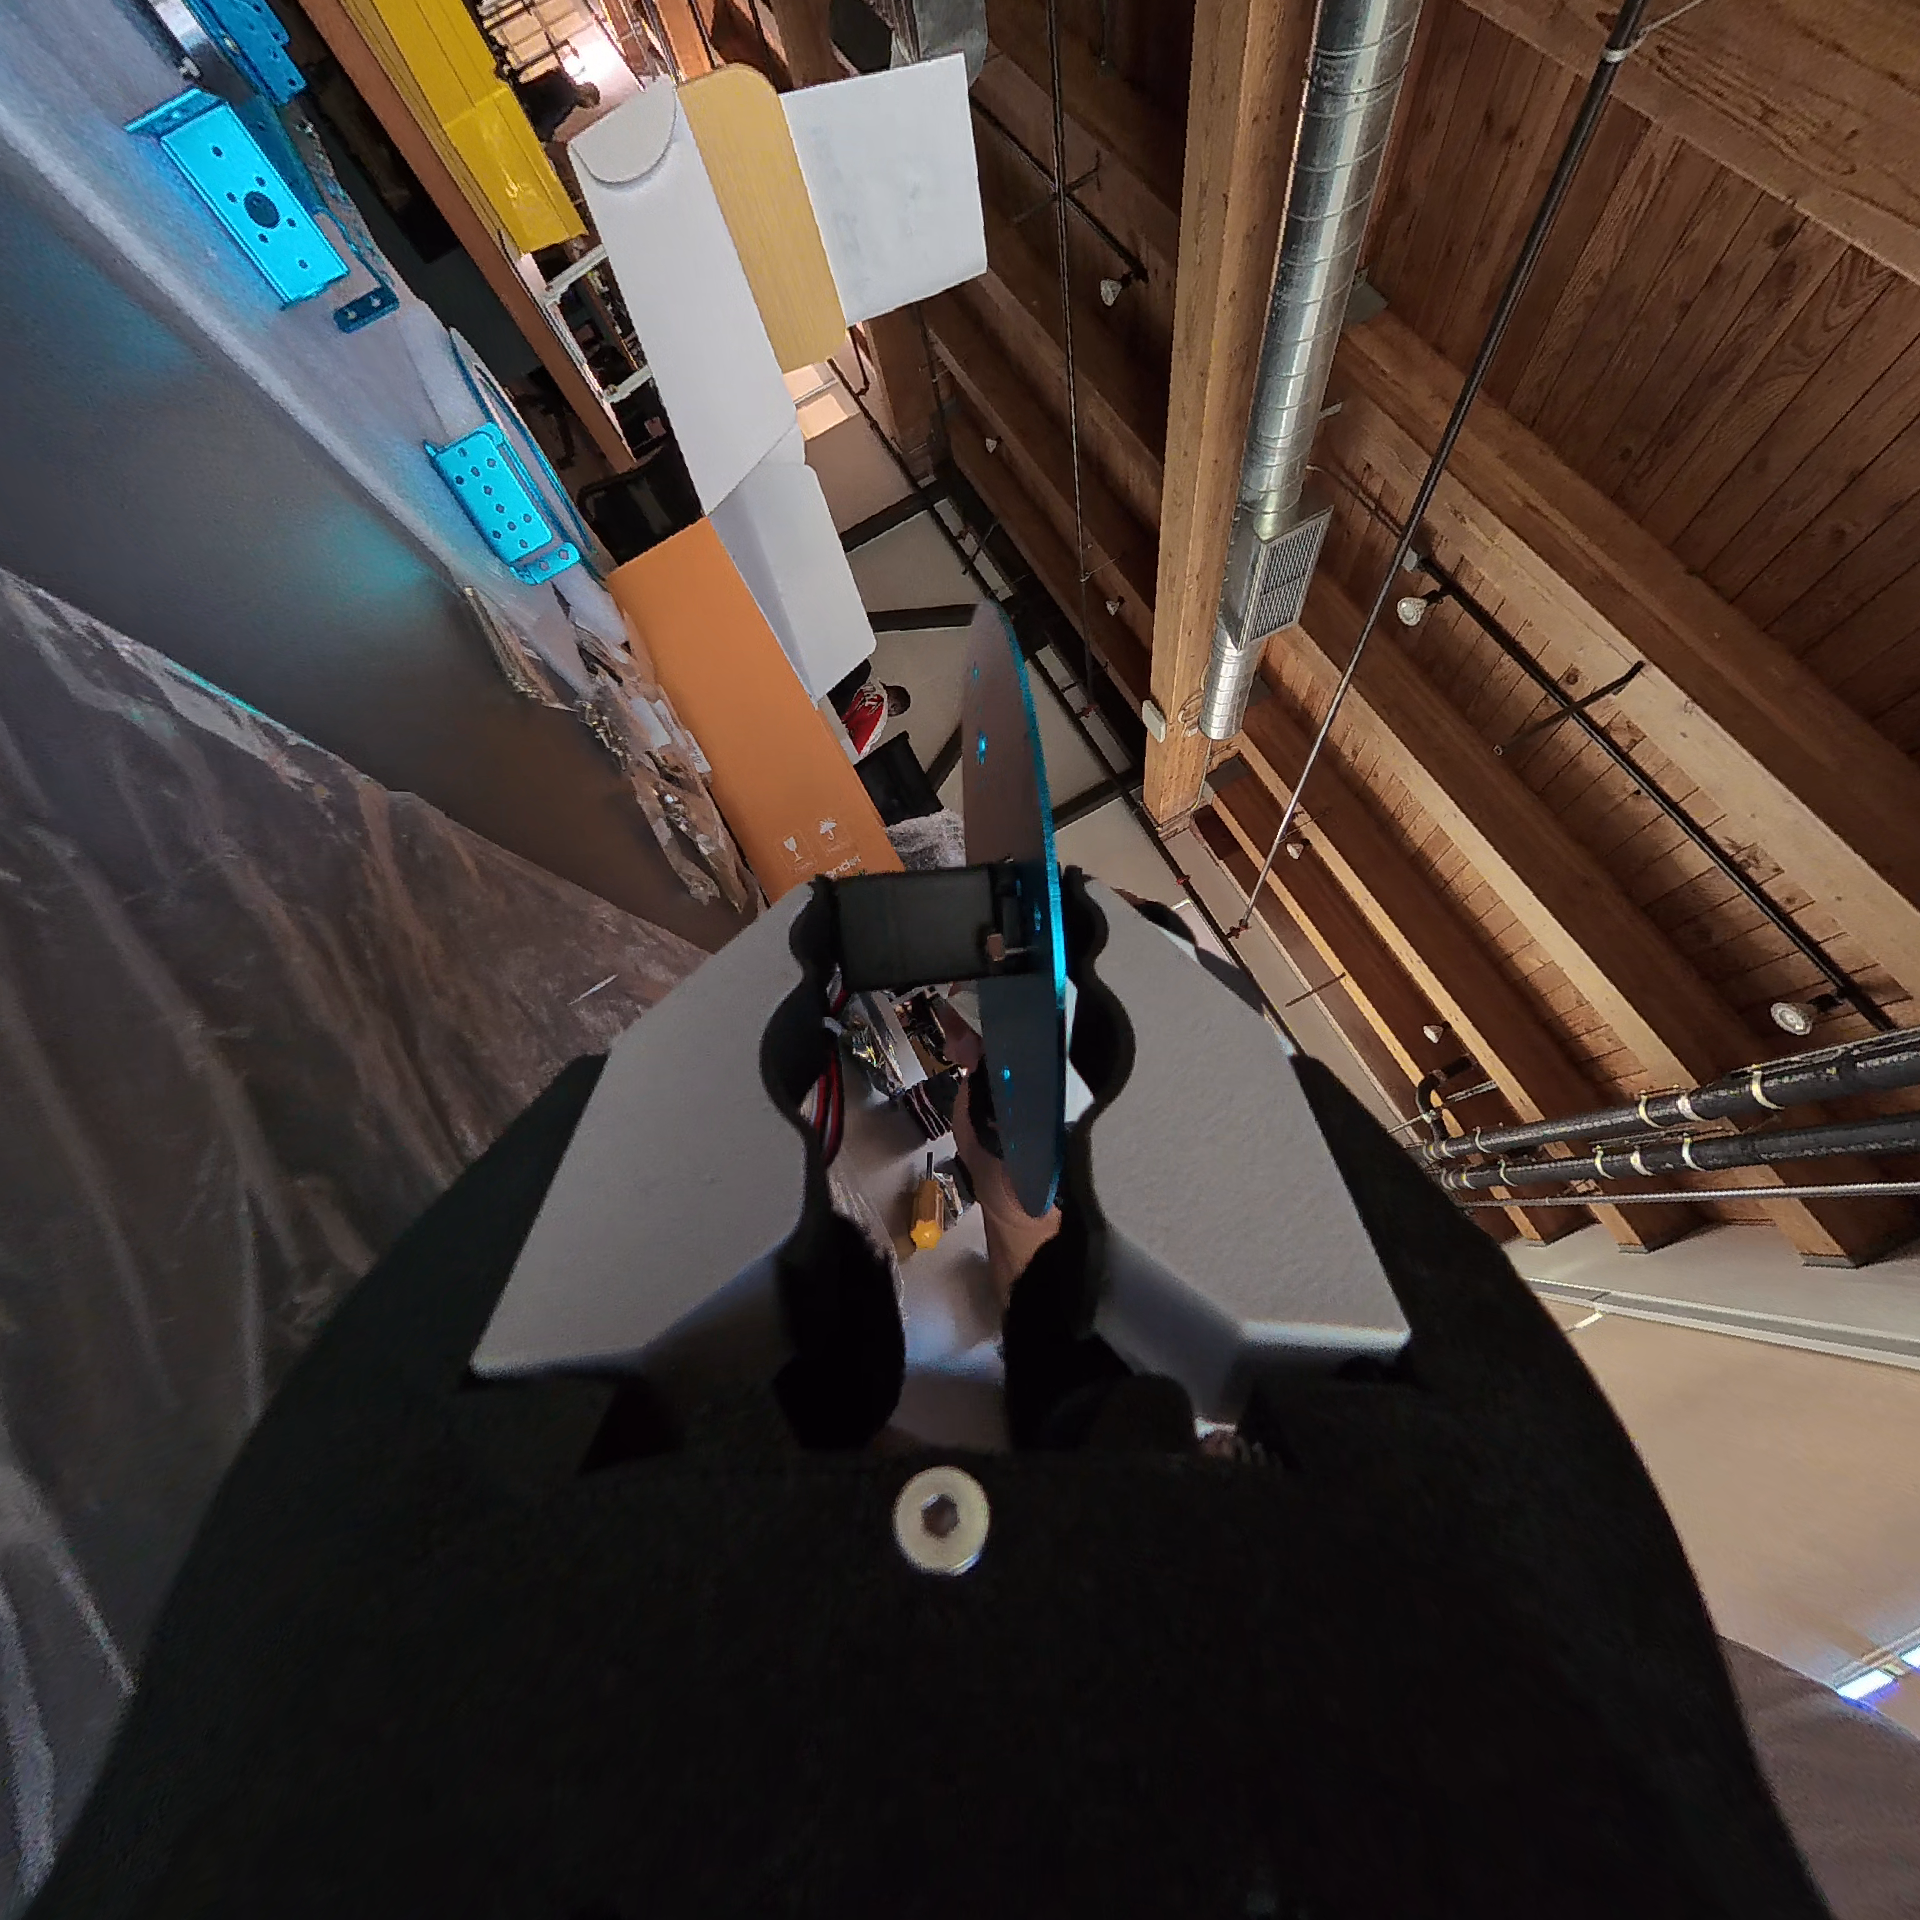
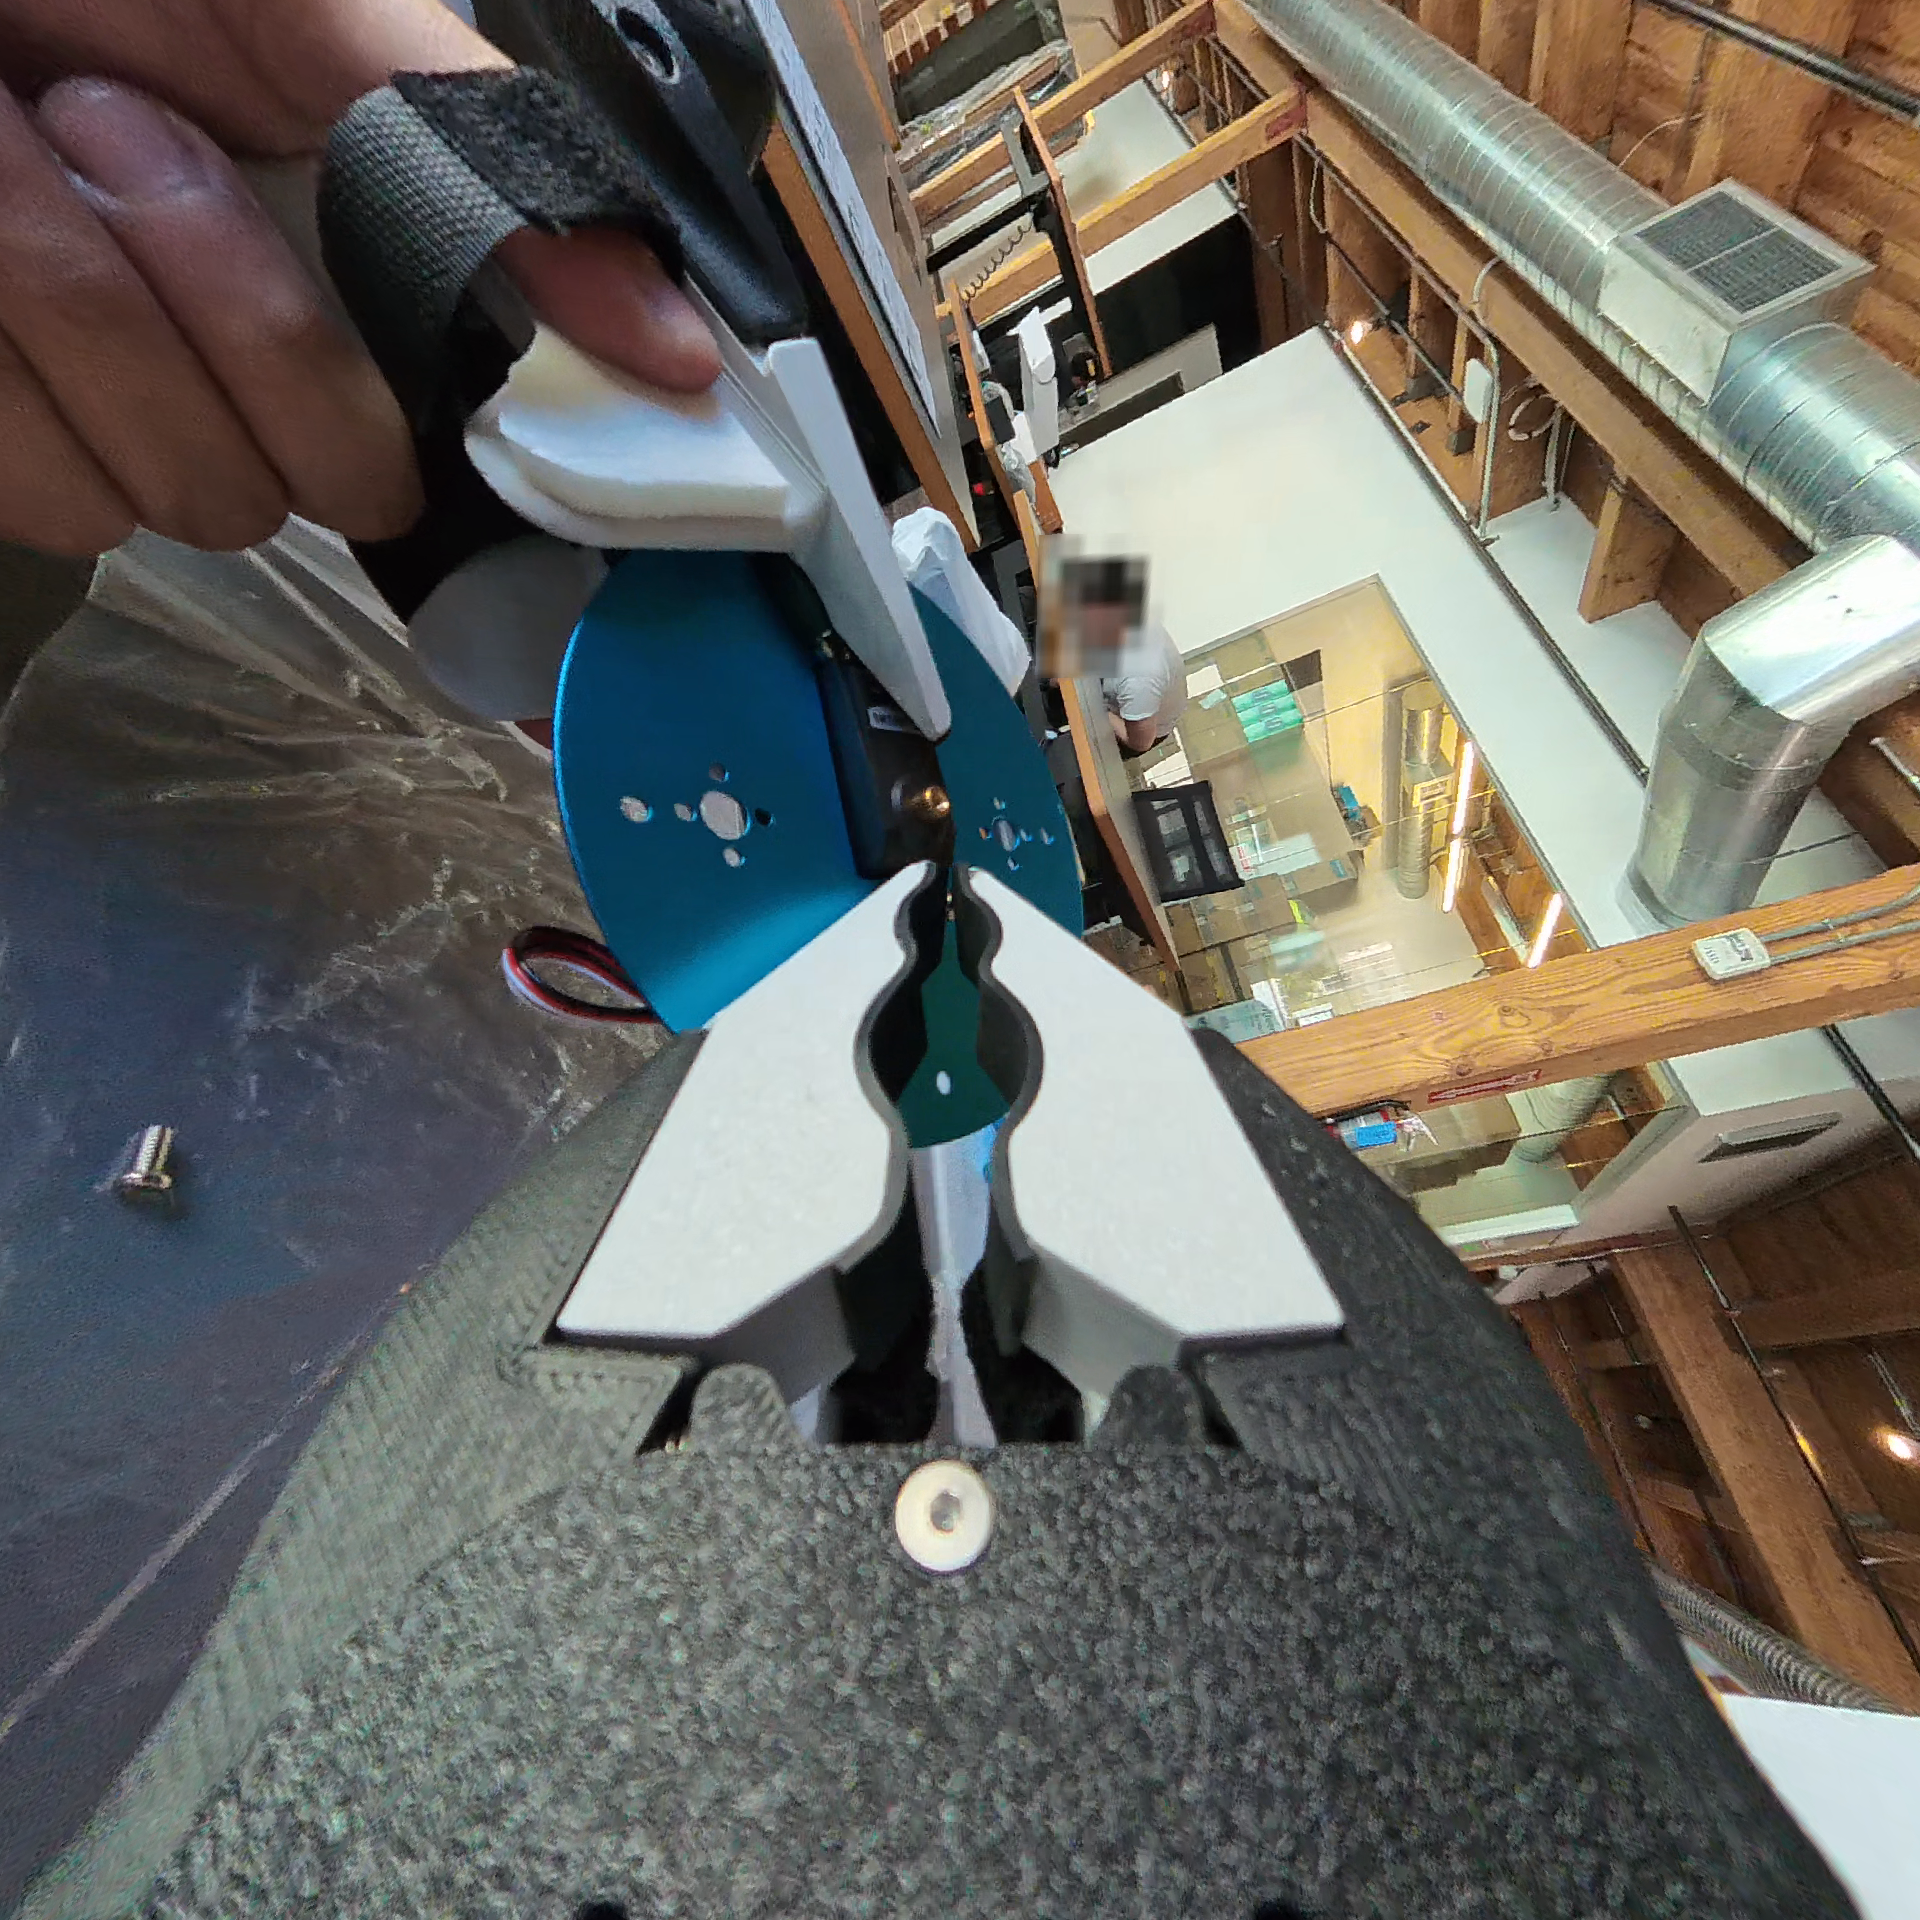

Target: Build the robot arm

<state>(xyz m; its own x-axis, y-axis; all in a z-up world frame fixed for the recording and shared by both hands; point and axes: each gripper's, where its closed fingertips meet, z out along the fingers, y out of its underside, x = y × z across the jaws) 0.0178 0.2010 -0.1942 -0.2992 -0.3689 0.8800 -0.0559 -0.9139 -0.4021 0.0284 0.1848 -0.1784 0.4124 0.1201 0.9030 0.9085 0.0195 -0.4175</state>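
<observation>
- The room is a workshop with a wooden plank ceiling, timber beams and a silver ribbed duct (image 1: 1299,343).
- A dark grey counter (image 1: 208,499) carries blue perforated brackets (image 1: 260,203); an orange box (image 1: 748,717) stands at its far edge, beside a litter of small plastic bags.
- In the right wrist view, one short silver screw (image 2: 145,1164) lies alone on the counter's bare surface, near clear plastic wrap (image 2: 260,707).
- The orange box bears small printed symbols and writing, too small to make out.
- The left claw (image 1: 961,930) is narrowed on a black servo block (image 1: 914,928) fixed to a blue disc (image 1: 1013,914); both are lifted off the counter, the disc edge-on between the fingers.
- Red, black and white wires (image 2: 561,966) trail from the servo.
- The right claw (image 2: 951,883) is nearly shut, its tips pinching the disc's near rim, just below the servo.
- A hand (image 2: 156,291) holds the left claw from above.
- A person with a blurred head stands far off, by a glass-walled room.
</observation>
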